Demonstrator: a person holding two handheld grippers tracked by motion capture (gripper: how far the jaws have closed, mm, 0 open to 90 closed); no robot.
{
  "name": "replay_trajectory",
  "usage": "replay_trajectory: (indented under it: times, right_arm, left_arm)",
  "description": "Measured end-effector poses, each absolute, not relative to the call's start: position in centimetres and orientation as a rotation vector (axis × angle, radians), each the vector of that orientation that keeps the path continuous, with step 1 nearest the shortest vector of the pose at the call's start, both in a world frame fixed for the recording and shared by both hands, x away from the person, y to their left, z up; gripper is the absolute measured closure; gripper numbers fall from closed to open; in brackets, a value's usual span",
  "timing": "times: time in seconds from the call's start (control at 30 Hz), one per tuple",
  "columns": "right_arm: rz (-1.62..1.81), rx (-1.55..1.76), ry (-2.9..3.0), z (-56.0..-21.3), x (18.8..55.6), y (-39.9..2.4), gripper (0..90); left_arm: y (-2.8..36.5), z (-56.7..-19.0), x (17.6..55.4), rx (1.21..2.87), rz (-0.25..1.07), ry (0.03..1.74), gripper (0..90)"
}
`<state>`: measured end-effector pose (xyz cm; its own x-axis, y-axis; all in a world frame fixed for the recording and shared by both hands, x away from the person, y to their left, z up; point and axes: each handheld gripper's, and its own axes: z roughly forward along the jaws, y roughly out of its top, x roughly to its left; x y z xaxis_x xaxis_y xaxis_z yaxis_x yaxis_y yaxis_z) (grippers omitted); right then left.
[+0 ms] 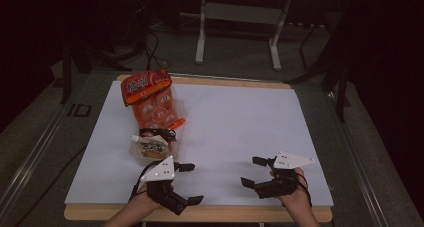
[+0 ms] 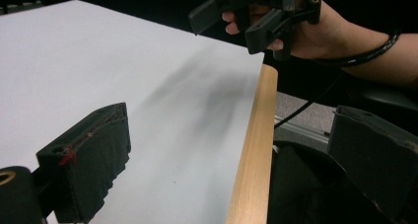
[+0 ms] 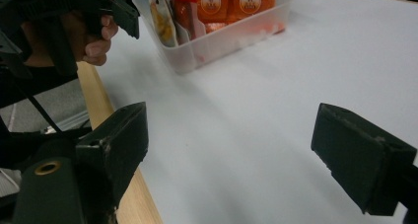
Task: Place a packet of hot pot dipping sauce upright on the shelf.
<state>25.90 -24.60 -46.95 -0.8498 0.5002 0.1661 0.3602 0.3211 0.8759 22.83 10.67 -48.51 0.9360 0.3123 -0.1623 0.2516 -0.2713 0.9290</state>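
1. Both tongs hover spread and empty at the near edge of the white surface (image 1: pixel 240 132) in the high view; the left tongs (image 1: pixel 187 183) sit nearer the clear tub (image 1: pixel 150 148) of orange snack packets (image 1: pixel 150 99), just ahead of them; its long axis runs away from the person.
2. Left gripper view: jaws wide apart; right tongs (image 2: pixel 231 24) opposite.
3. Right gripper view: jaws spread, tub (image 3: pixel 217 39) ahead-left; packet print unreadable.

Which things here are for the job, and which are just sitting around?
For the job:
- left gripper, open
- right gripper, open
- clear tub
- orange snack packets in the tub

Just around:
- white table sheet
- metal stand behind the table
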Motion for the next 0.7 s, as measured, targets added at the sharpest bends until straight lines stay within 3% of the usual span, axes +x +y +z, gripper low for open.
replay_trajectory:
  times: [0.7]
  right_arm:
    - [1.510,0.849,2.418,-48.7,25.8,-25.7,14.0]
  left_arm:
    - [10.6,-51.0,22.6,1.909,0.088,0.419,3.2]
